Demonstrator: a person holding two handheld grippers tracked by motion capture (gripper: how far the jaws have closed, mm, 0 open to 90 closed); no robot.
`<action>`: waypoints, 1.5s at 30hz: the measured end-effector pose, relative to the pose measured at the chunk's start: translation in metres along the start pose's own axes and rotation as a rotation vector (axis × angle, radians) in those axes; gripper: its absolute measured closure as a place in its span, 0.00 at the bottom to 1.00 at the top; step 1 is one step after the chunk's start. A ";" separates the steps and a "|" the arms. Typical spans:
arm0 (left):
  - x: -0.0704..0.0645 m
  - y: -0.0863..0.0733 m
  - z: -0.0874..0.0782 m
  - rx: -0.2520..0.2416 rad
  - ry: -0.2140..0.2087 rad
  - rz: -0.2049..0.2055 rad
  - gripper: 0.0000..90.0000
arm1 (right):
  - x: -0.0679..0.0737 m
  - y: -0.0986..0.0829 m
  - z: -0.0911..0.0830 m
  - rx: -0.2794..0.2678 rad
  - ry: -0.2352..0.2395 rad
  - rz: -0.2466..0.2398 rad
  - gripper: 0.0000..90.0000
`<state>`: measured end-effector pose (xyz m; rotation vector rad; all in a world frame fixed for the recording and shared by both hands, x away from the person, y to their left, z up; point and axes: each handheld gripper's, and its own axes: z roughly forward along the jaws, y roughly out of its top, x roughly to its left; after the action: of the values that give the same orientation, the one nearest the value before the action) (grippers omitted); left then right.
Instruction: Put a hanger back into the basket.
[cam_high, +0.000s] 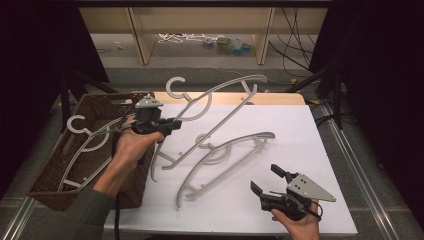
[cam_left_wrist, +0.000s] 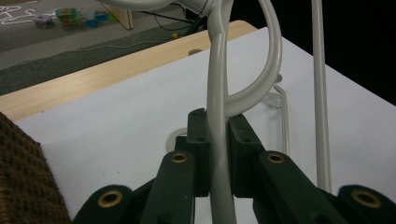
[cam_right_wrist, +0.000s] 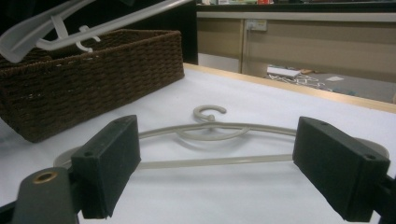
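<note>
My left gripper (cam_high: 175, 123) is shut on the arm of a grey plastic hanger (cam_high: 220, 120) and holds it tilted above the white table, beside the basket. In the left gripper view the jaws (cam_left_wrist: 217, 140) pinch that hanger (cam_left_wrist: 216, 88) just below its hook. A second grey hanger (cam_high: 235, 141) lies flat mid-table. My right gripper (cam_high: 265, 178) hovers open near the front right edge, pointing at it. In the right gripper view the lying hanger (cam_right_wrist: 210, 128) sits beyond the spread jaws (cam_right_wrist: 224, 165), which hold nothing. A third hanger (cam_high: 77, 118) rests in the basket.
A brown wicker basket (cam_high: 47, 170) stands at the table's left edge and appears in the right gripper view (cam_right_wrist: 93, 70). The white table top (cam_high: 290, 135) has a wooden strip along the back. Beyond it are a shelf unit and cables on the floor.
</note>
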<state>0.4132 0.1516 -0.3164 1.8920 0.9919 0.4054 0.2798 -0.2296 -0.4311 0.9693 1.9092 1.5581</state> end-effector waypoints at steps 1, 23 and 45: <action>0.000 0.000 0.000 0.000 0.000 0.000 0.90 | 0.000 0.000 0.000 0.000 0.000 0.000 0.18; 0.072 -0.014 -0.076 -0.029 0.180 -0.038 0.90 | 0.001 -0.001 0.003 -0.002 0.008 0.006 0.18; 0.137 -0.054 -0.113 -0.030 0.355 -0.076 0.90 | 0.000 -0.002 0.005 0.005 -0.001 0.011 0.18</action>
<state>0.4016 0.3374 -0.3206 1.7834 1.2782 0.7245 0.2830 -0.2268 -0.4338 0.9837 1.9107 1.5596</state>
